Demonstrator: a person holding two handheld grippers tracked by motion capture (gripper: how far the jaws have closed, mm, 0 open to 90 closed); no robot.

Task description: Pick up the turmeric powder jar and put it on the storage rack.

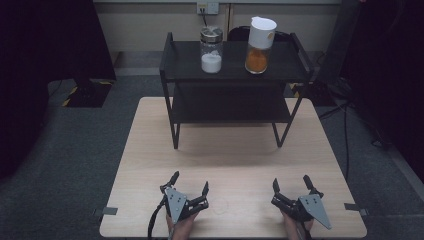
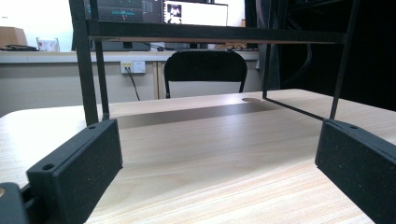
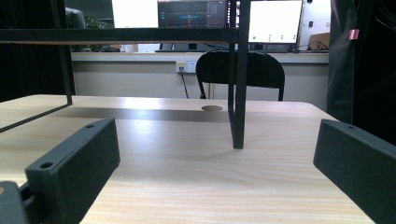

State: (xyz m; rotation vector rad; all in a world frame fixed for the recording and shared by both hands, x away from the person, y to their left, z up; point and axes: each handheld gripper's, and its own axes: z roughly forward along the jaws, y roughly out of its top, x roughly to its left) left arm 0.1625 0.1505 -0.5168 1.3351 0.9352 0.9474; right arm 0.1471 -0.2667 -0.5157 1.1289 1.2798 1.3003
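Left gripper (image 1: 190, 182) and right gripper (image 1: 291, 183) gape over smooth pale wood table (image 1: 235, 160).

Black folding chair (image 2: 205, 70) sits behind the light wooden table (image 1: 150, 150) — lit monitors (image 3: 275, 21) on the long desk beyond it. White wall socket (image 1: 207, 7) with black cable plugged in — grey carpet floor (image 1: 65, 150) around.

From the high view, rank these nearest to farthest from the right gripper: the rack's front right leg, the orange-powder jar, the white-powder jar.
Measured from the right gripper:
1. Front right leg of the rack, standing on the table just ahead.
2. Orange-powder jar, top shelf, right side.
3. White-powder jar, top shelf, left side.
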